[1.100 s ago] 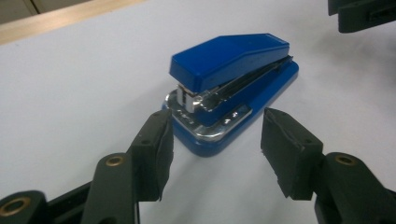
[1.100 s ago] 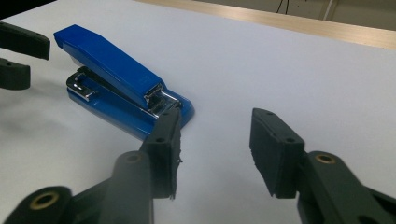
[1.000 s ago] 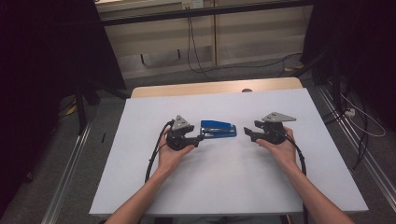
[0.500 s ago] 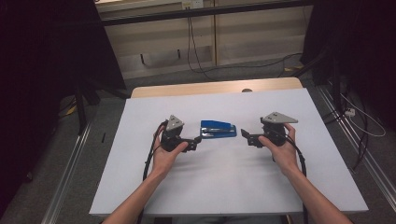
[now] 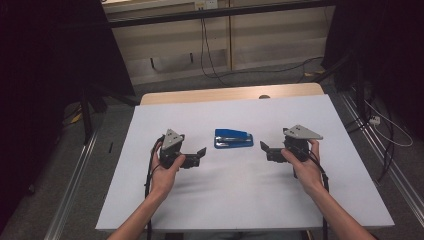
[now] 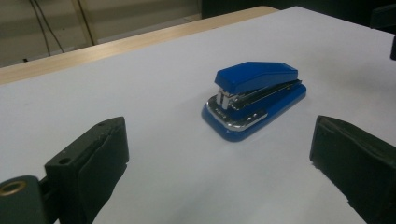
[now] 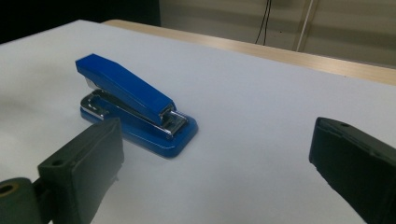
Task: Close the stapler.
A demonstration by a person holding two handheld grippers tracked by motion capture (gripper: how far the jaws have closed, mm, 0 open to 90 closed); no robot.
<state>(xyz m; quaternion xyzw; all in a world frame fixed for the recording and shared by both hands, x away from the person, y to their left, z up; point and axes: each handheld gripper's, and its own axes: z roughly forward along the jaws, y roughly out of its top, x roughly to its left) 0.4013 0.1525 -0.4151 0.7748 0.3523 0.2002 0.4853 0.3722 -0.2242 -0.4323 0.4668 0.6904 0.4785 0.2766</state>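
A blue stapler point(image 5: 233, 138) with a chrome plate lies flat on the white table top point(image 5: 225, 200), between my two grippers. My left gripper point(image 5: 200, 155) is a short way to its left and points at it, open. My right gripper point(image 5: 265, 149) is a short way to its right and also points at it, open. Both pairs of jaws have just been opening, with nothing between them. In the left gripper view the stapler point(image 6: 257, 77) lies ahead of the wide-set jaws of that gripper point(image 6: 217, 149). In the right gripper view the stapler point(image 7: 130, 93) sits ahead and to the left of that gripper point(image 7: 215, 142).
A wooden strip point(image 5: 230, 94) runs along the table's far edge. Behind it, cables point(image 5: 210, 55) hang down to the floor in front of a pale wall panel. Metal rails point(image 5: 75, 185) run along the floor on both sides.
My left gripper has drawn back to the left, away from the stapler's end. Both pairs of jaws stand wider than a second ago. The stapler has not moved.
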